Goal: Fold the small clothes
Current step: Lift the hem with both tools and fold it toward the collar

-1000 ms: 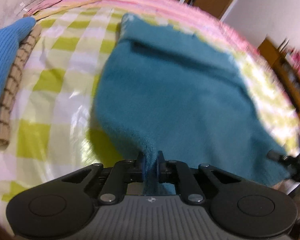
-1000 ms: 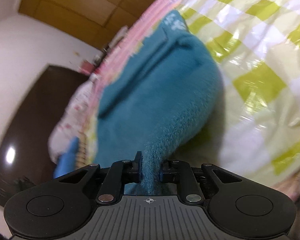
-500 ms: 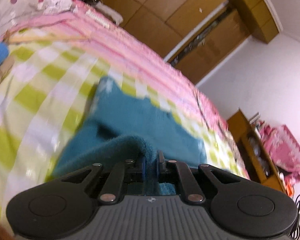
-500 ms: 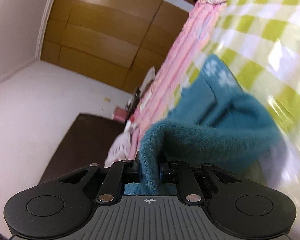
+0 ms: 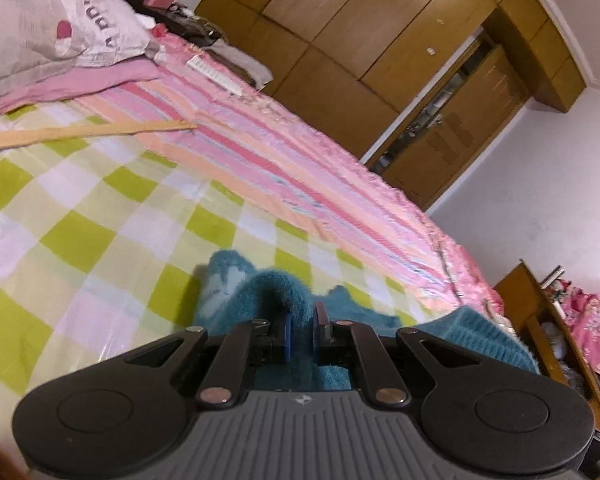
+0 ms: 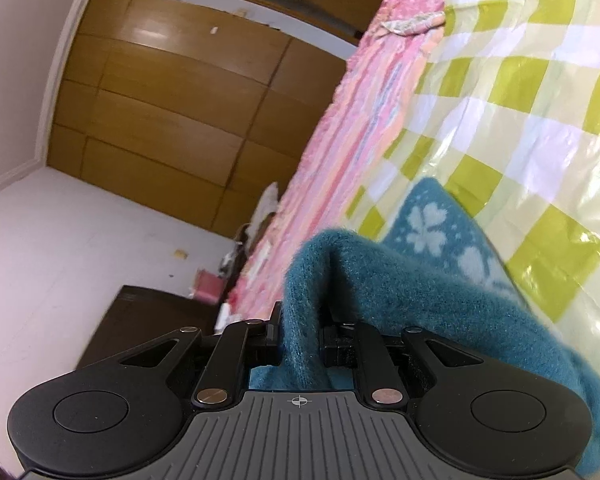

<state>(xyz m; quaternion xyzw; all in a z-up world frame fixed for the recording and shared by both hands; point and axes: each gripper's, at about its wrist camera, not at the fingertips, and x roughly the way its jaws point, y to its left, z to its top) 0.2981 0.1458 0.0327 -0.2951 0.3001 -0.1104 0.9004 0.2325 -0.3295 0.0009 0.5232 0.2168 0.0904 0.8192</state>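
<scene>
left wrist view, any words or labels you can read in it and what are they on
"A PP", partly cut off: grey letters on the spotted grey pillow at the head of the bed.
More letters at the pillow's lower left edge: too cropped to read.
Small white emblem on the left gripper body: a logo, no readable text.
Teal fleece garment: pale pattern only, no text.

teal garment (image 5: 268, 292) mostly hidden behind the left tongs (image 5: 301, 330); its far end cut off at right in the right wrist view.
</scene>
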